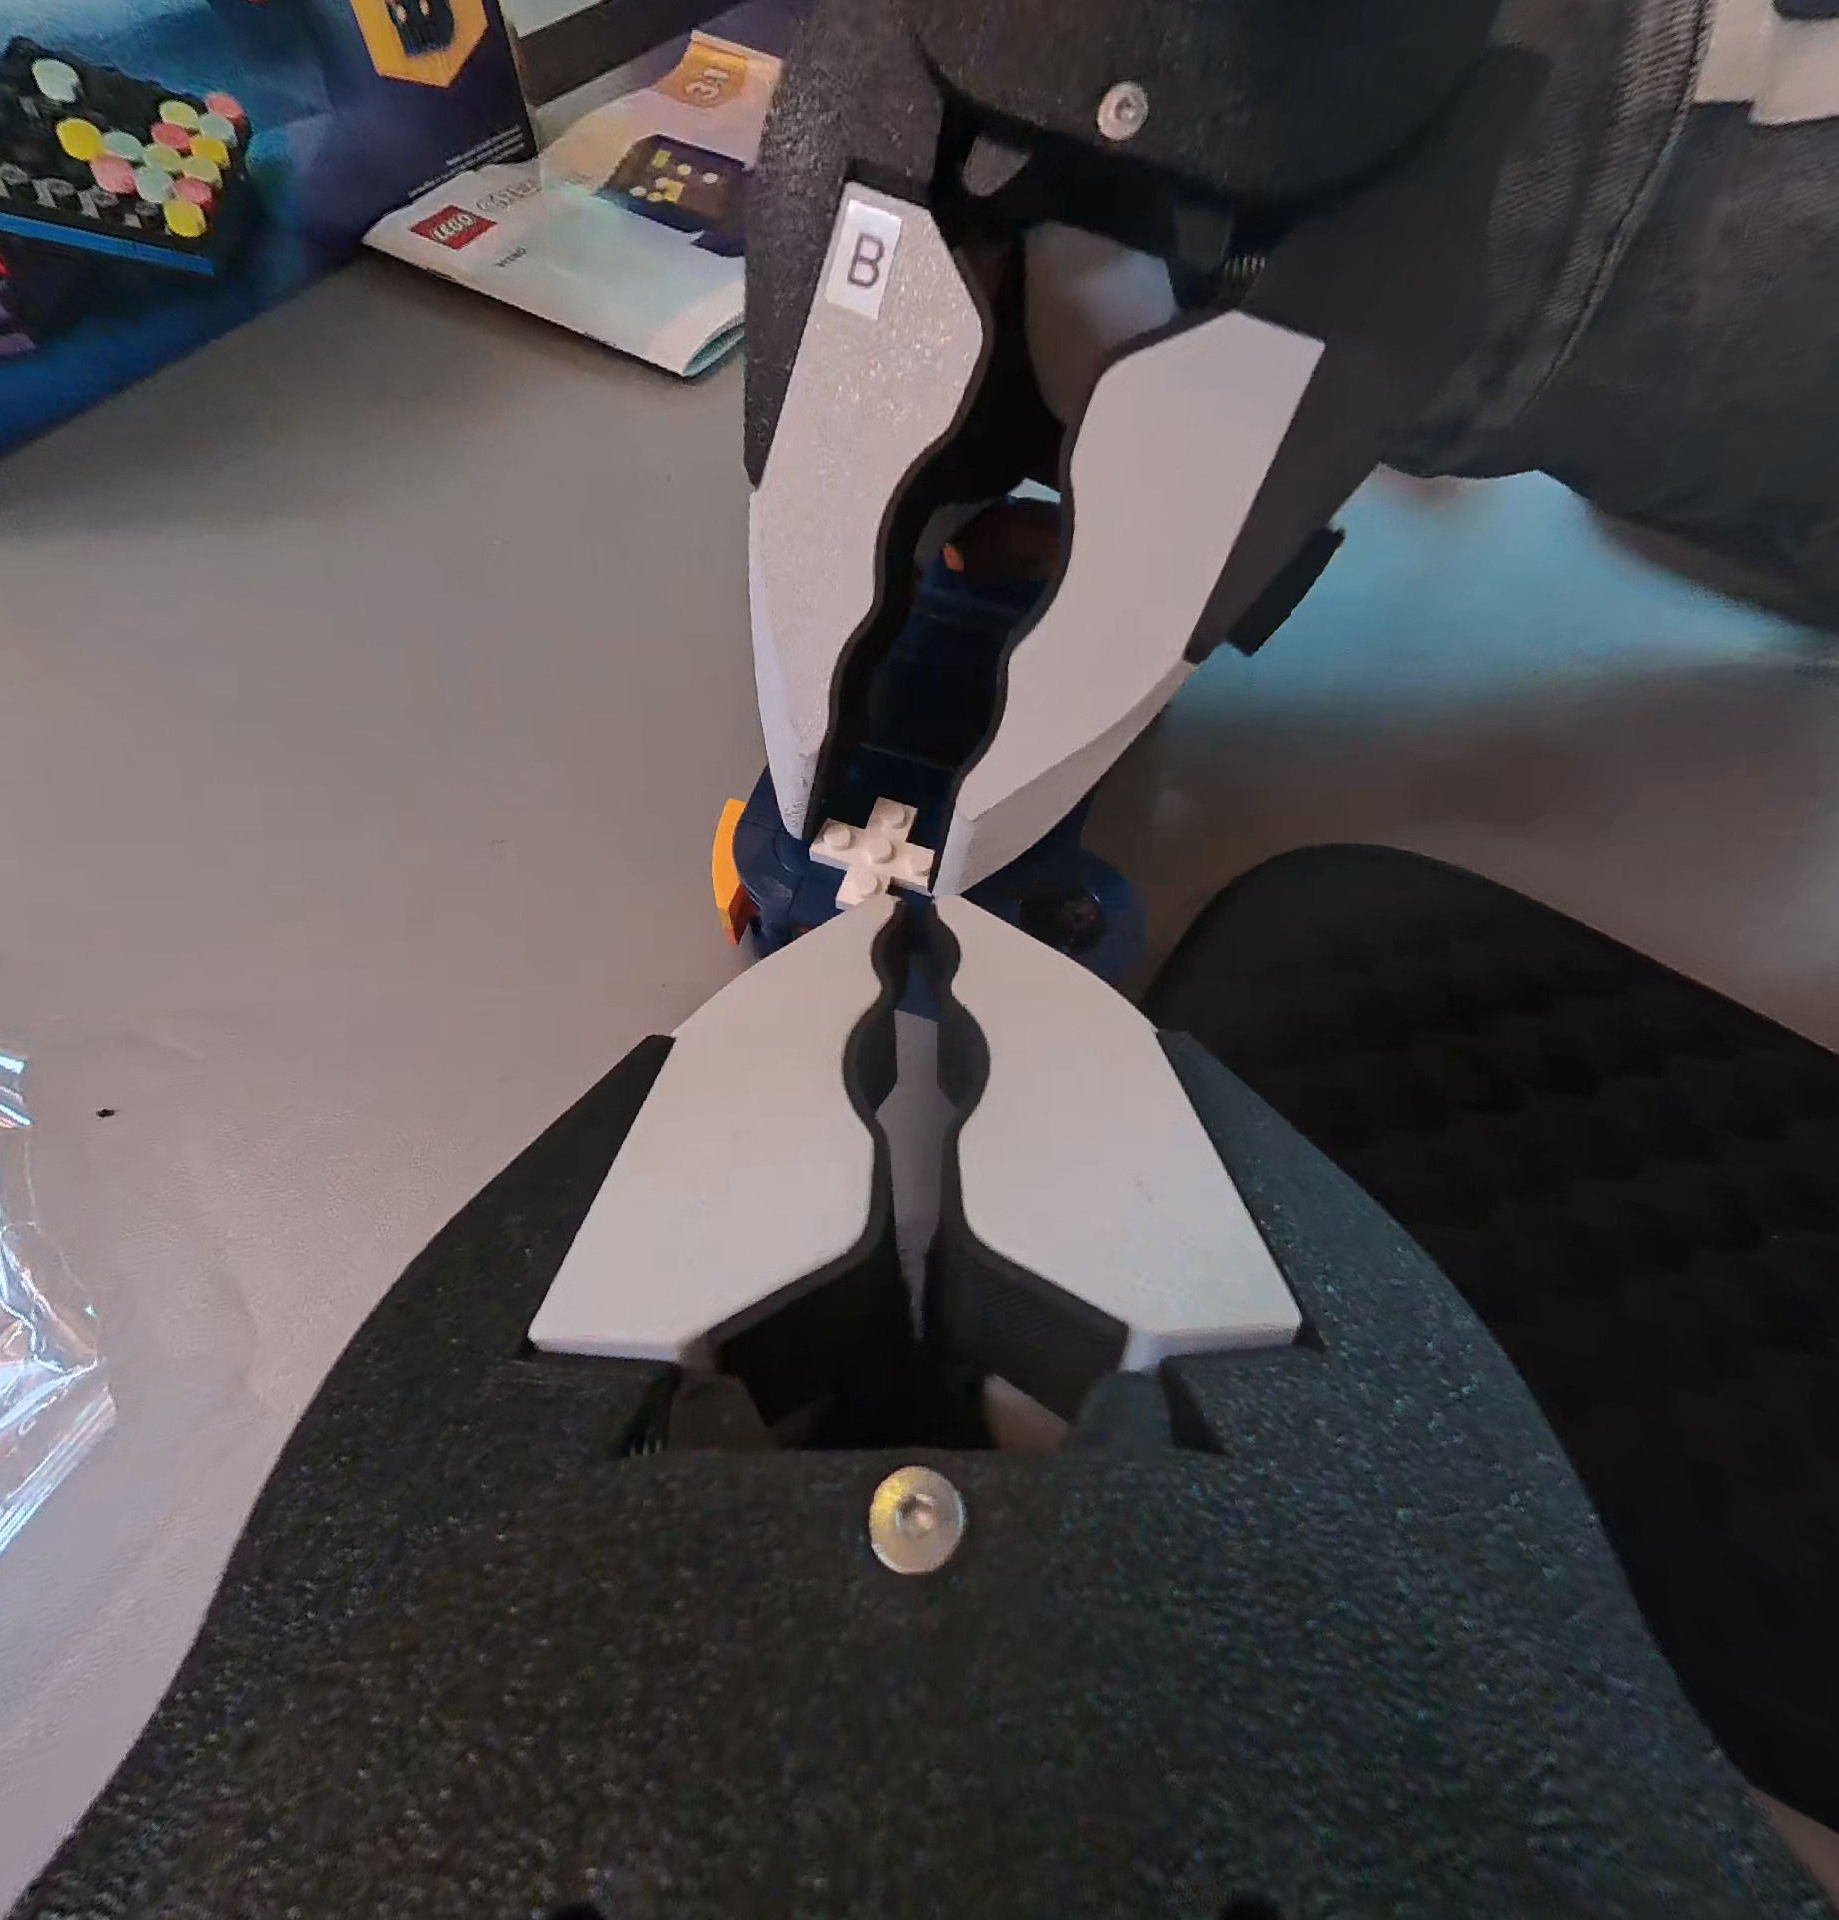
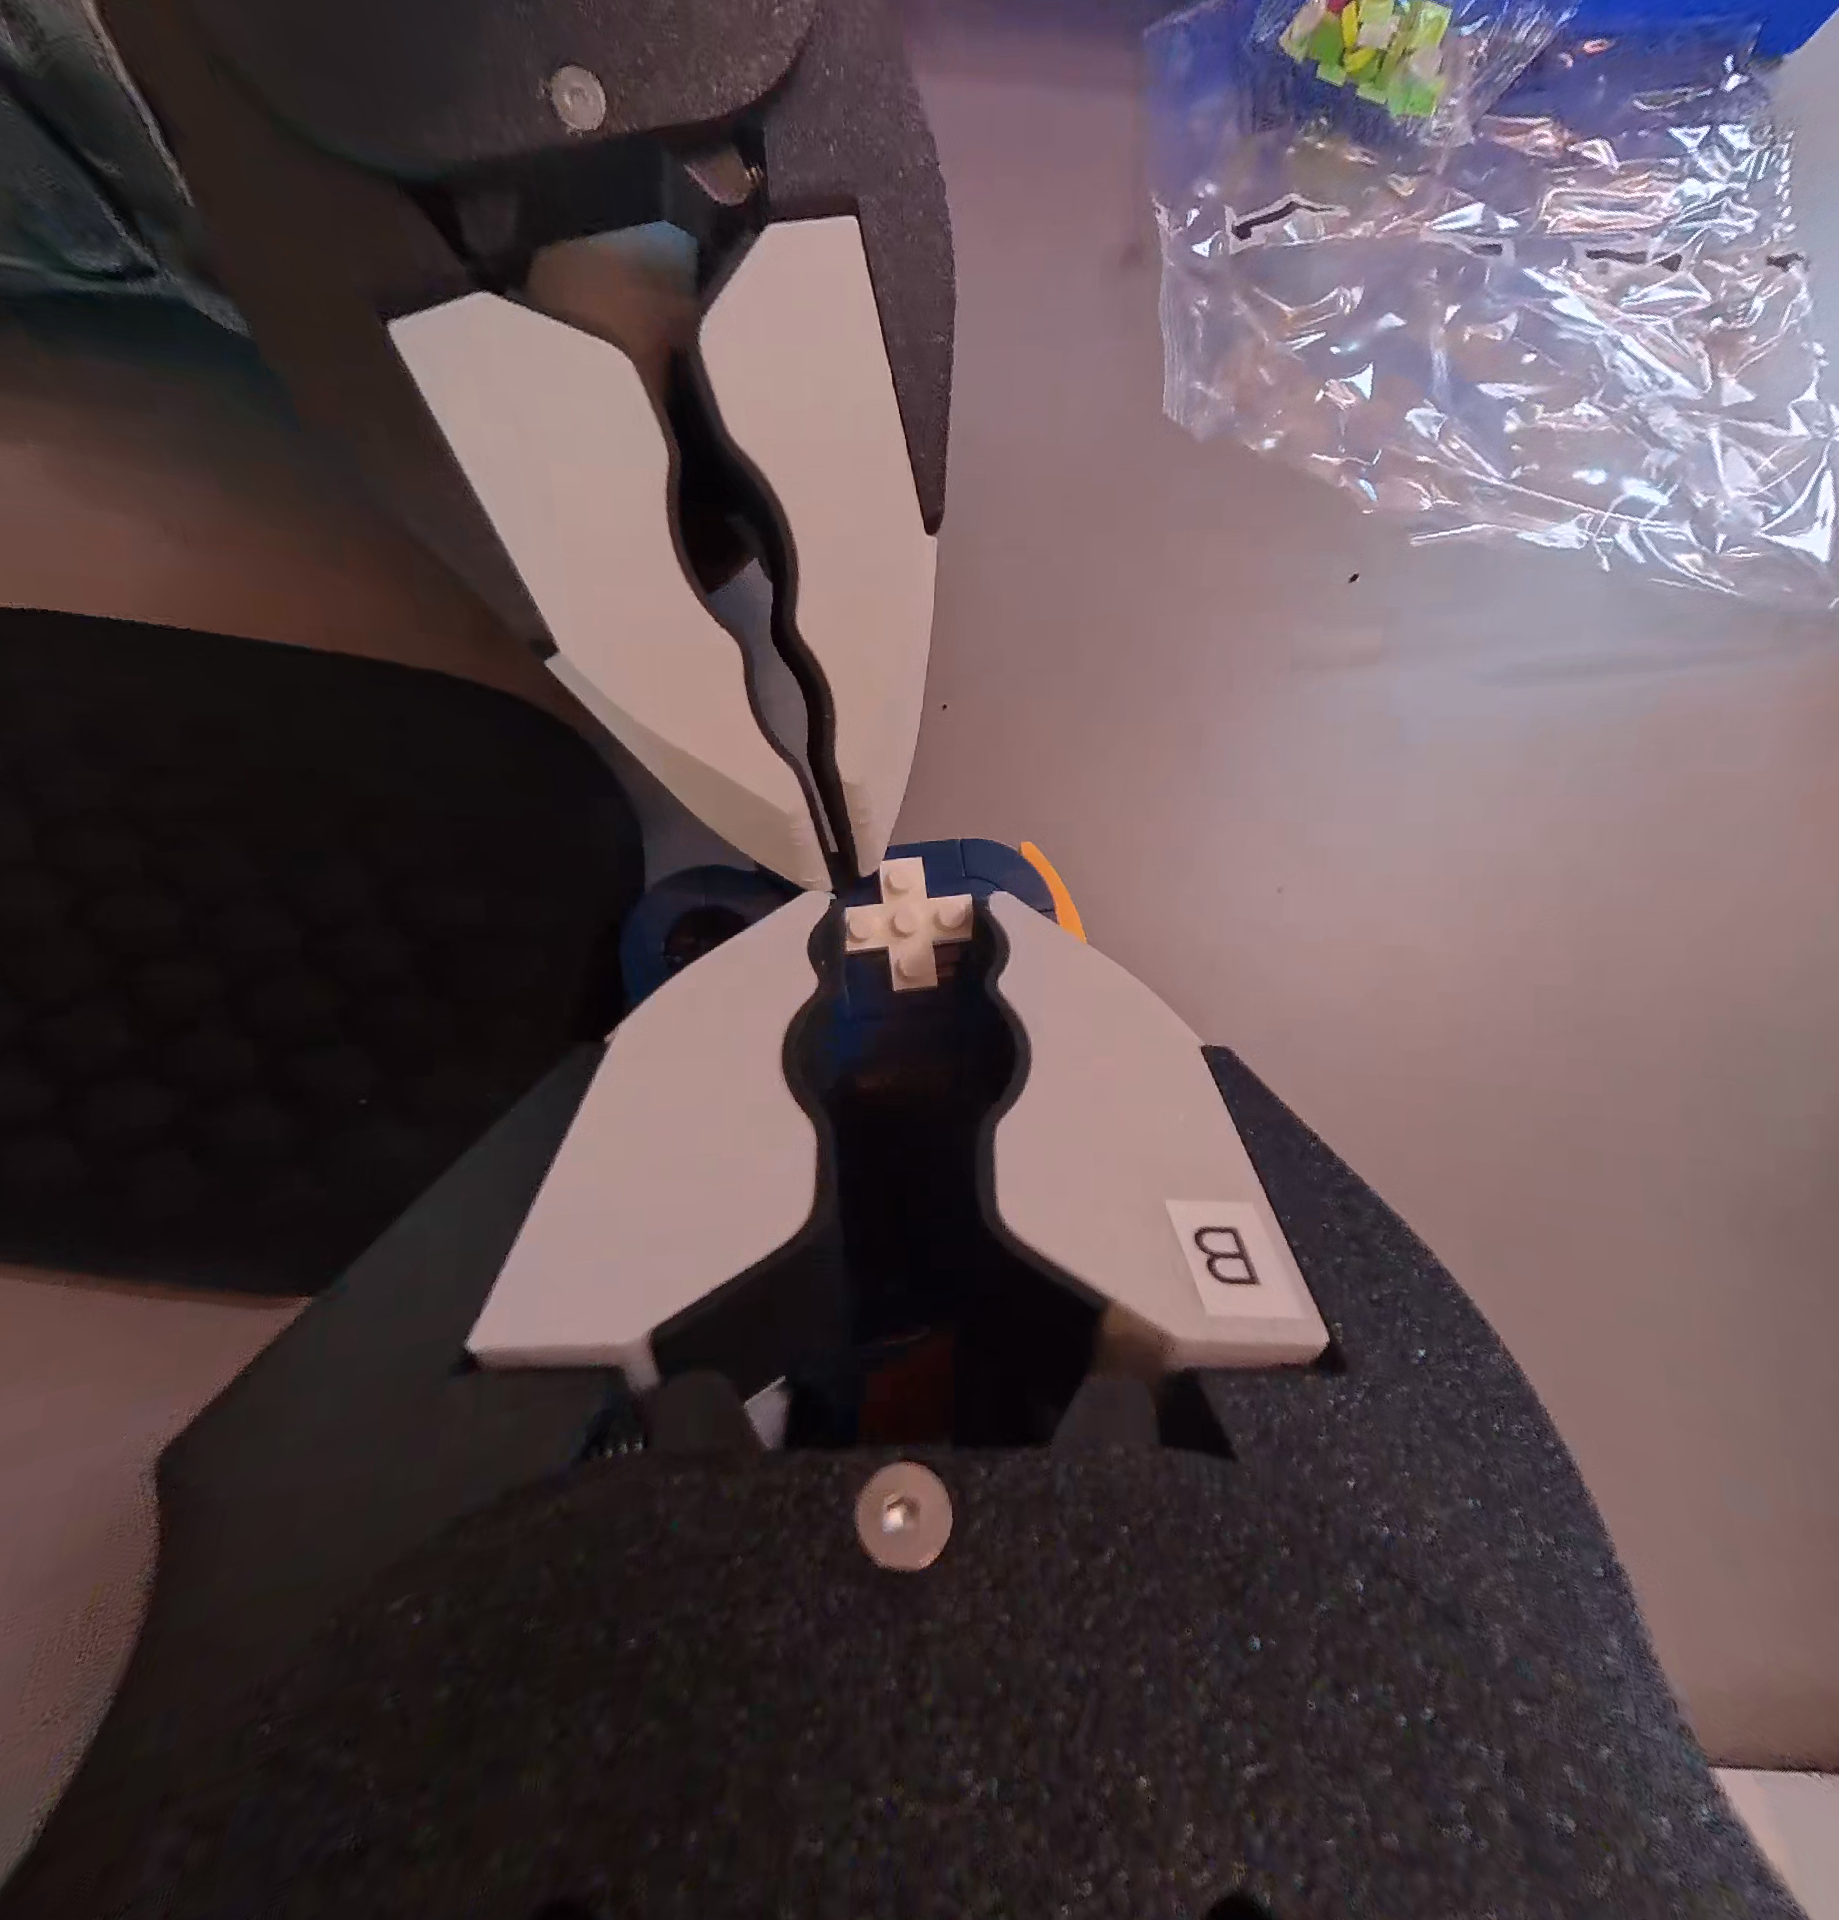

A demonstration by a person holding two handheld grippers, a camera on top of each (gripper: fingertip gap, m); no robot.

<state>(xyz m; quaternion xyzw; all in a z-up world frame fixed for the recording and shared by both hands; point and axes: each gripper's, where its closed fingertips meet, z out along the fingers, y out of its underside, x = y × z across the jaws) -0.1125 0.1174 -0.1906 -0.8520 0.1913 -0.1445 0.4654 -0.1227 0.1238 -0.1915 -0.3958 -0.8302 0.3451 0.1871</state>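
At frame centre: right hand-held gripper (image 2: pixel 910 971) clamped on a blue brick model (image 2: pixel 956 868) bearing a white cross plate (image 2: pixel 907 928), left hand-held gripper (image 1: pixel 910 914) nearly closed, tips just beside the plate, above the desk (image 1: pixel 375 623); risk: a sideways nudge could pop the plate loose.

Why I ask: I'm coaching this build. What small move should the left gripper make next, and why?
Probably a slight press down onto the plate. The left gripper is shut, with its tips at the edge of the white plate. The plate lies on top of the blue model, which the right gripper clamps. I cannot tell whether the plate is fully seated.
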